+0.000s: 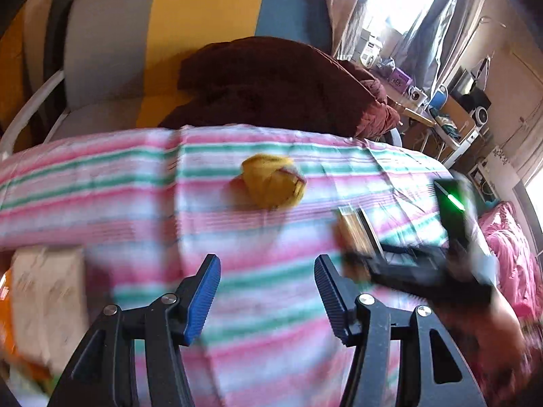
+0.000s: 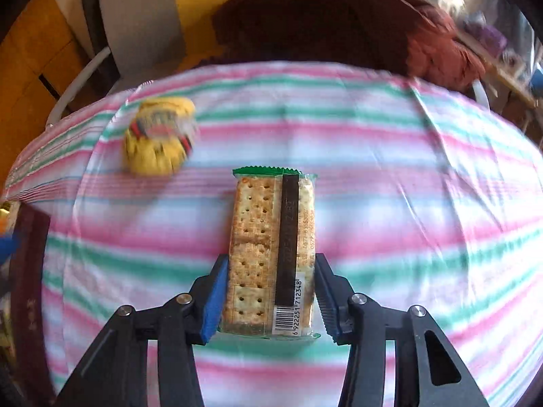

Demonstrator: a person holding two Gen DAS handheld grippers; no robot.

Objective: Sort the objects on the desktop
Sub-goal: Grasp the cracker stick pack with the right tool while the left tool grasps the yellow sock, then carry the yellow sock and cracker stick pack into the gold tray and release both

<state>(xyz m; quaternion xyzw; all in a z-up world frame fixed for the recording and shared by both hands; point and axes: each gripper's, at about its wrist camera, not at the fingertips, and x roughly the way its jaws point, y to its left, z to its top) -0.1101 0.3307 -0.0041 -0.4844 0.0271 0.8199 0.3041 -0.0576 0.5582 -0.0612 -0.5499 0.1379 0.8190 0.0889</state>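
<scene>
Between the blue pads of my right claw [image 2: 269,300], in the right wrist view, lies the cracker packet [image 2: 271,254], flat on the striped cloth of the desk [image 2: 424,203]. Its long axis runs straight away from me, in line with the way the claw points, so the pads flank its two long sides at the near, barcode end. The left pad sits against the wrapper; the right one shows a thin gap, or so it looks, so I judge the claw to be around the packet and not yet pinching it. The grasp turns on that alignment: closing squeezes across the short width, which is what I want. Up and to the left, well apart from the packet, sits the yellow wrapped snack [image 2: 157,137], blurred.

Over in the left wrist view, my left claw [image 1: 268,293] stands wide with nothing between its pads, only striped cloth below. The yellow wrapped snack [image 1: 271,183] lies ahead of it, almost on its centre line, near but not within reach of the pads. To the right I see the right claw's body over the cracker packet [image 1: 356,234], both smeared. So the left hand is nearer the yellow snack, the right already on the crackers. A pale box [image 1: 47,302] sits at the left edge.
</scene>
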